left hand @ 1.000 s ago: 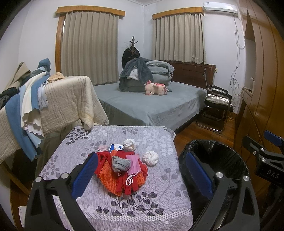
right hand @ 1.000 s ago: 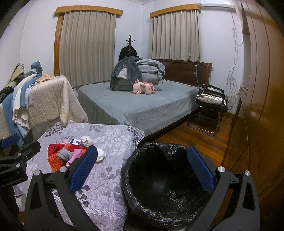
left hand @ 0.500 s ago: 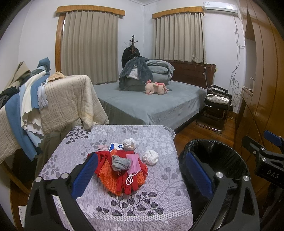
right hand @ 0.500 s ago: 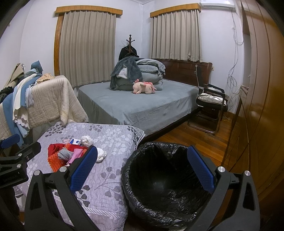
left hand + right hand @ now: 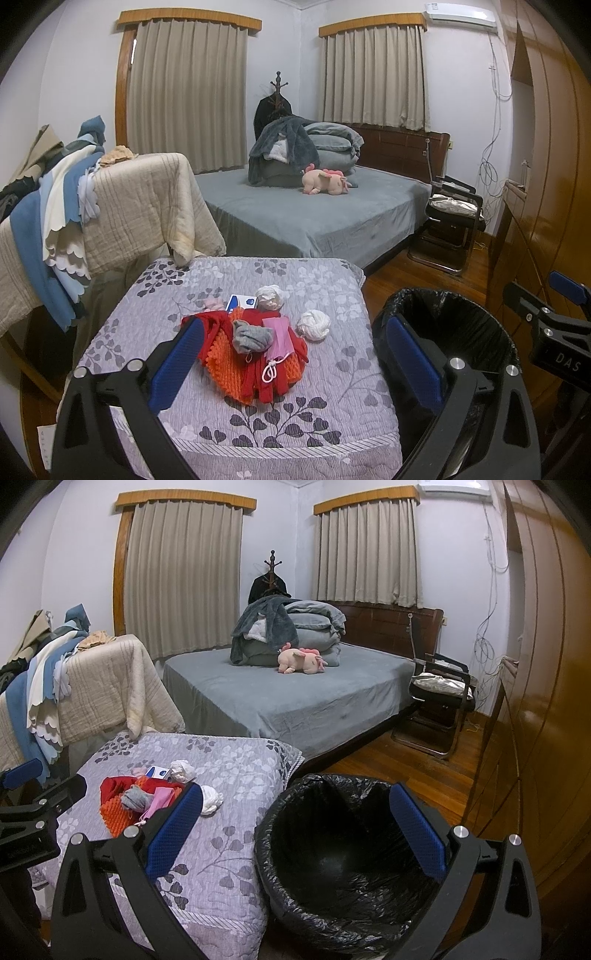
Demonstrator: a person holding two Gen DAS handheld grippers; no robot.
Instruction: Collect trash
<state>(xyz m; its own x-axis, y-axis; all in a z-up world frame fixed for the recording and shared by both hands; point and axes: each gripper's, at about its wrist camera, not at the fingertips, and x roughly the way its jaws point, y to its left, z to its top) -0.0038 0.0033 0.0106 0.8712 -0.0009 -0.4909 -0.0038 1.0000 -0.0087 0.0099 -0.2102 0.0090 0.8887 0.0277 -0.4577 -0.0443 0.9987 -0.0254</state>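
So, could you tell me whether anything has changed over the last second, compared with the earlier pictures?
Nothing visibly changed. The left gripper and the right gripper hang open and empty as before. The pile of cloths and crumpled tissues lies untouched on the quilted table, and the black-lined bin beside it holds nothing visible.

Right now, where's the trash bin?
The trash bin sits on the wood floor right of the quilted table, close against it; the right gripper faces straight into it.

text: "DAS" | on: right claw [image 5: 561, 317] body, white letters | other text: illegible
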